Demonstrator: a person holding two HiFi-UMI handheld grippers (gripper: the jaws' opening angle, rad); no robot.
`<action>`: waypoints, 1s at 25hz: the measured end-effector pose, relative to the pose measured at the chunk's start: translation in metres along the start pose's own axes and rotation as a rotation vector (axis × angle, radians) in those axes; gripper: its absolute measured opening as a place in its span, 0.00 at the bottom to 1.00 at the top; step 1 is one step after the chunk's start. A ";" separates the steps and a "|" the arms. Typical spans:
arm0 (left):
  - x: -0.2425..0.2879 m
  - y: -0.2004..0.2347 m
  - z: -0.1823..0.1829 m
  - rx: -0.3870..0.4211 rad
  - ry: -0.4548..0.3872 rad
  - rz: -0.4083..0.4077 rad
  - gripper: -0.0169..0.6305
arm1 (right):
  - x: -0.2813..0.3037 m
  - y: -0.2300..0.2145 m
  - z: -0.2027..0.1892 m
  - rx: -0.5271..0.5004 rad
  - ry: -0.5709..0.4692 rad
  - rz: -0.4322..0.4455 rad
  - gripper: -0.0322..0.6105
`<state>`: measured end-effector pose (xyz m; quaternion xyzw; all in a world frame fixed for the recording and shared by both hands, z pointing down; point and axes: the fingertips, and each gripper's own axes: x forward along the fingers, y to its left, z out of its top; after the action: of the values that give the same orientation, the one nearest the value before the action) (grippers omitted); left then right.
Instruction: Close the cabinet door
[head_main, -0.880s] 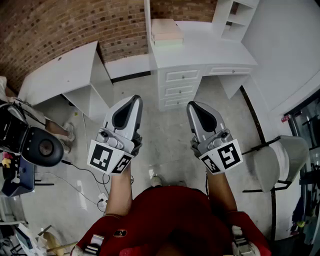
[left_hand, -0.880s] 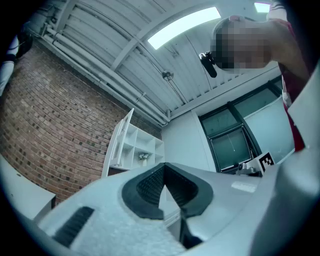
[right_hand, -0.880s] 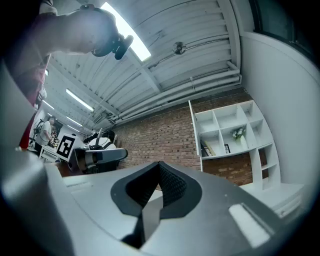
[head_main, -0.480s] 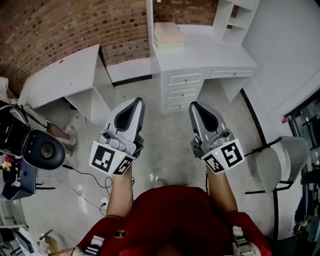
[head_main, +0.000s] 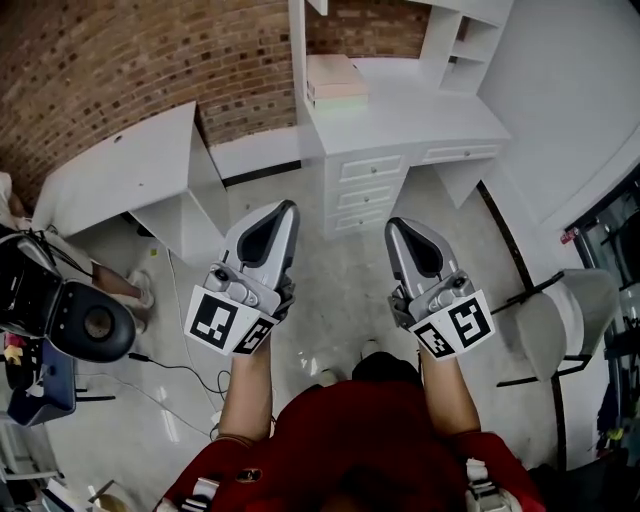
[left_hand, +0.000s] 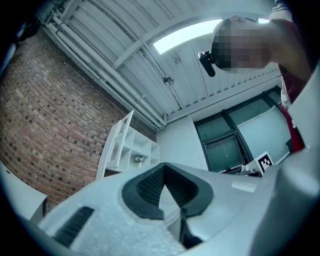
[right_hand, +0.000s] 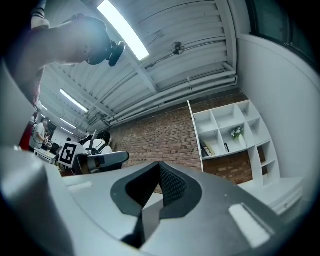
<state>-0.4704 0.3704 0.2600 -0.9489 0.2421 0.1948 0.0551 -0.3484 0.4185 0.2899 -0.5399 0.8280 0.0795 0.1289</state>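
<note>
Approaching should be done first: the cabinet door (head_main: 297, 45) stands open above the table (head_main: 400, 105), well apart from the left gripper (head_main: 283, 212) and right gripper (head_main: 400, 228). Both jaws are closed and empty. The door's free edge should be pushed steadily.

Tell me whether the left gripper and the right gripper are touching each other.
Apart. The head view shows the left gripper and the right gripper side by side, with a wide strip of bare floor between them.
</note>
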 end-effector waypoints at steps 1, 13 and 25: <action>0.003 0.003 -0.001 -0.003 -0.001 -0.004 0.03 | 0.001 -0.003 0.001 -0.002 -0.001 -0.007 0.07; 0.063 0.052 -0.032 0.000 0.039 0.000 0.03 | 0.042 -0.070 -0.018 0.030 -0.022 -0.026 0.07; 0.218 0.160 -0.073 0.051 0.043 0.038 0.03 | 0.148 -0.207 -0.038 -0.013 -0.067 0.034 0.07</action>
<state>-0.3463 0.1201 0.2386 -0.9463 0.2663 0.1693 0.0706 -0.2206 0.1947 0.2837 -0.5234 0.8319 0.1049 0.1515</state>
